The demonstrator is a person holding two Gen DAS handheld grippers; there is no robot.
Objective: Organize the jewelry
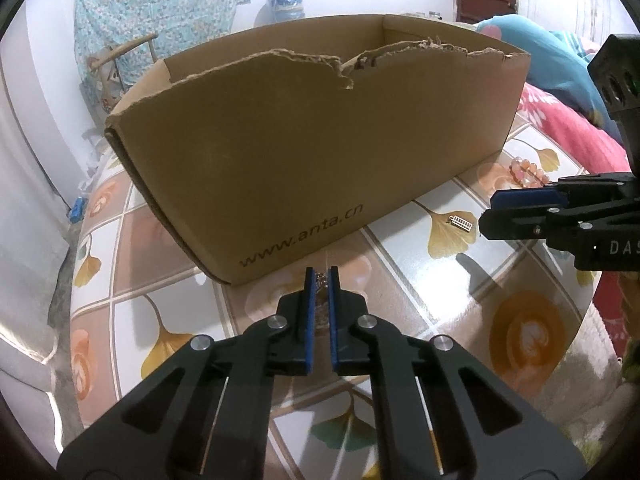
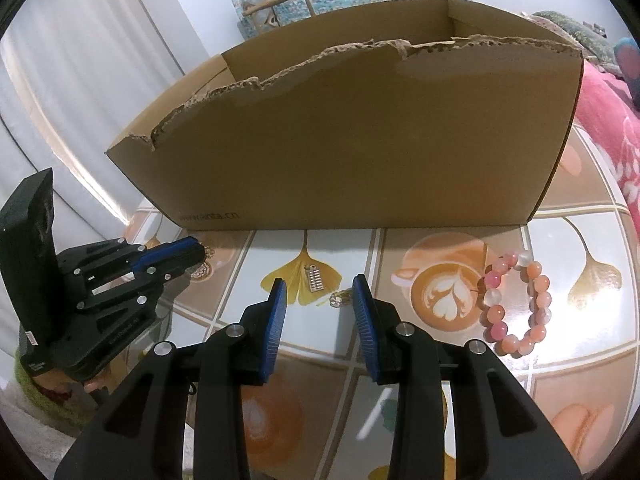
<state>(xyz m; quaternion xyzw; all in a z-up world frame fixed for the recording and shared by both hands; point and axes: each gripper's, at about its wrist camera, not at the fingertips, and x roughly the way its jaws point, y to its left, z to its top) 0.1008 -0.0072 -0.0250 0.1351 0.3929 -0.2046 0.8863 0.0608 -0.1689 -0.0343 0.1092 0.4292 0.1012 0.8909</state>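
Just before the cardboard box [image 1: 320, 152], the left gripper [image 1: 321, 276] has pinched its fingers onto a small silvery trinket [image 1: 320, 280] (hard to make out). Right gripper [image 2: 320, 292] hangs parted above the abacus charm [image 2: 315, 279]; the beaded bracelet [image 2: 516, 304] lies nearer the counter's [image 2: 560, 240] right edge.

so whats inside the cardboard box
Only the bare inner walls near the rim of the cardboard box show; its tall front wall hides the floor and any contents from both wrist views.
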